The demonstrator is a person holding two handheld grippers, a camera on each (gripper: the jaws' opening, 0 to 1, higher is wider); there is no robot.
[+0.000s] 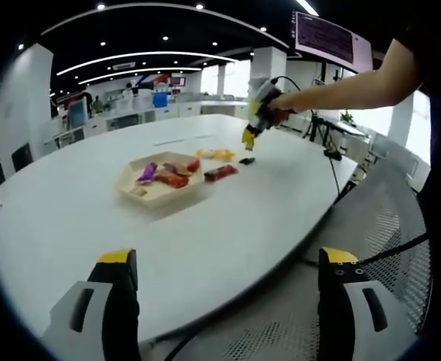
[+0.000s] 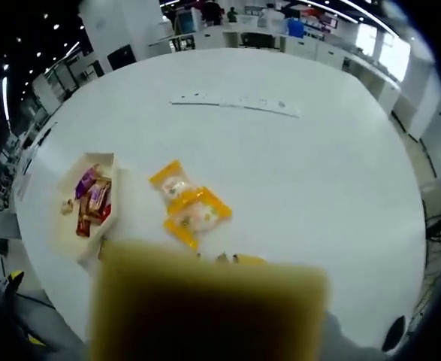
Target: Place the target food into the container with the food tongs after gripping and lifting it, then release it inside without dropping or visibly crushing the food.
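Snacks in yellow wrappers [image 2: 188,208] are lying on the white table [image 2: 295,165] in the right gripper view, two packets touching end to end, just beside the tray [image 2: 92,201] at its three o'clock side. In the left gripper view the same yellow packets [image 1: 216,154] are sitting at about one o'clock from the tray [image 1: 160,184], near the far gripper. The tray is pale and angular, and it is holding several wrapped snacks [image 1: 167,174] in purple, orange and red. A red packet [image 1: 220,172] is lying on the table just off the tray at its three o'clock edge, and a small dark object [image 1: 246,160] is resting a little beyond it.

The right gripper [image 1: 252,129] is hanging above the table past the yellow packets, held in a person's hand [image 1: 280,111] with the arm reaching in from two o'clock. A blurred yellowish block [image 2: 205,304] is covering the six o'clock part of the right gripper view, too close to the lens to make out, so whether tongs are there, spread or pressed together, cannot be told.

The left gripper [image 1: 228,297] is holding its jaws wide apart with nothing between them, well back from the tray, at the table's near edge over a perforated grey surface [image 1: 400,218]
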